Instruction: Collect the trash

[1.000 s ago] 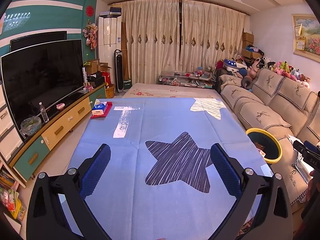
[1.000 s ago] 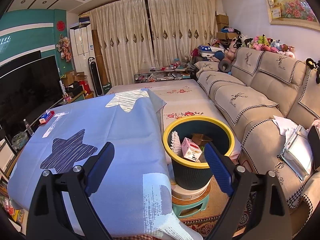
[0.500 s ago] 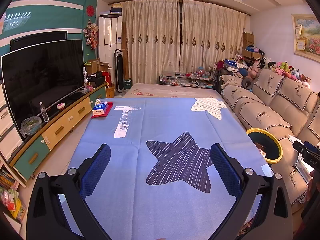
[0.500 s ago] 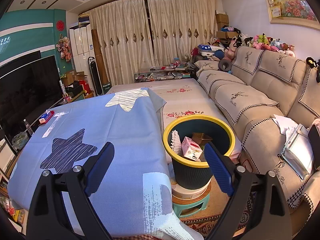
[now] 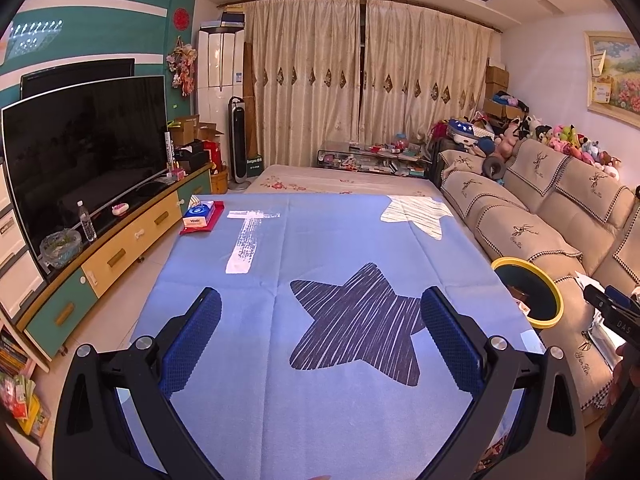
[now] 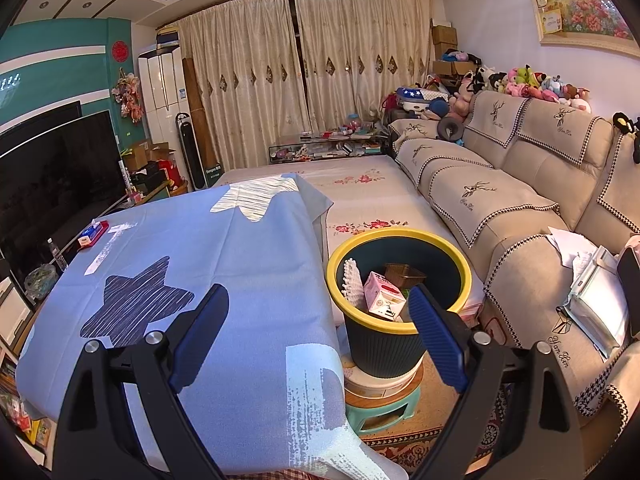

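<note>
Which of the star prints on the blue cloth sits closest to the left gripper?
The dark navy striped star, lying right between the open left gripper's fingers. The pale cream star is at the cloth's far right corner, near the sofa.

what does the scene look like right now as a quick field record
left hand-held gripper: open, empty, above the blue tablecloth
right hand-held gripper: open, empty, near the table edge
trash bin: yellow rim, dark body, beside the table, raised on a small stool
bin contents: pink carton, white brush, brown basket
on the cloth: tissue pack at the far left corner
sofa: right of the bin
</note>
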{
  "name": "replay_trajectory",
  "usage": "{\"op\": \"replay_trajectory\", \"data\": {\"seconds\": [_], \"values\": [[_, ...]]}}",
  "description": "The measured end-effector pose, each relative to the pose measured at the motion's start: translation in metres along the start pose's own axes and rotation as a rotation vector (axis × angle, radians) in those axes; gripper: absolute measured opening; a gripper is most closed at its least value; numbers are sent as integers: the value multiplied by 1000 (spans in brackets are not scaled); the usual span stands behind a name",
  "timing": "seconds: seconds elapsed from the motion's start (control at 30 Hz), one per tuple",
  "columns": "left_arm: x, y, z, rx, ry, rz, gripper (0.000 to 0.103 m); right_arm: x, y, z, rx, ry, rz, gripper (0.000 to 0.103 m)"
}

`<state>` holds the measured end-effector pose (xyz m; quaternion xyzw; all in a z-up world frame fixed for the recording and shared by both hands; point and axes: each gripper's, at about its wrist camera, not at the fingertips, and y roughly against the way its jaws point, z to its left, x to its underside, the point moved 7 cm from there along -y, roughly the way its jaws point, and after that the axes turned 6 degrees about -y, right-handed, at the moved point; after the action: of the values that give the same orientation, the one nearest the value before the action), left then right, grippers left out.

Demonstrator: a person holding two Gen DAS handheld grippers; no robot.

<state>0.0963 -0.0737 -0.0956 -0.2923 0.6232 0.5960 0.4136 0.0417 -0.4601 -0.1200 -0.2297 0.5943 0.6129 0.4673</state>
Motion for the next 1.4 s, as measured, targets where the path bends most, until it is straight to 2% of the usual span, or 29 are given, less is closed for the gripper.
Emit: {"op": "replay_trajectory", "data": {"seconds": [0.6, 1.4], "values": [[4, -5, -2, -10, 2, 22, 98, 3, -5, 2, -3, 1, 5, 86], [7, -20, -3, 13, 19, 71, 98, 10, -9, 7, -8, 7, 21, 86]]}}
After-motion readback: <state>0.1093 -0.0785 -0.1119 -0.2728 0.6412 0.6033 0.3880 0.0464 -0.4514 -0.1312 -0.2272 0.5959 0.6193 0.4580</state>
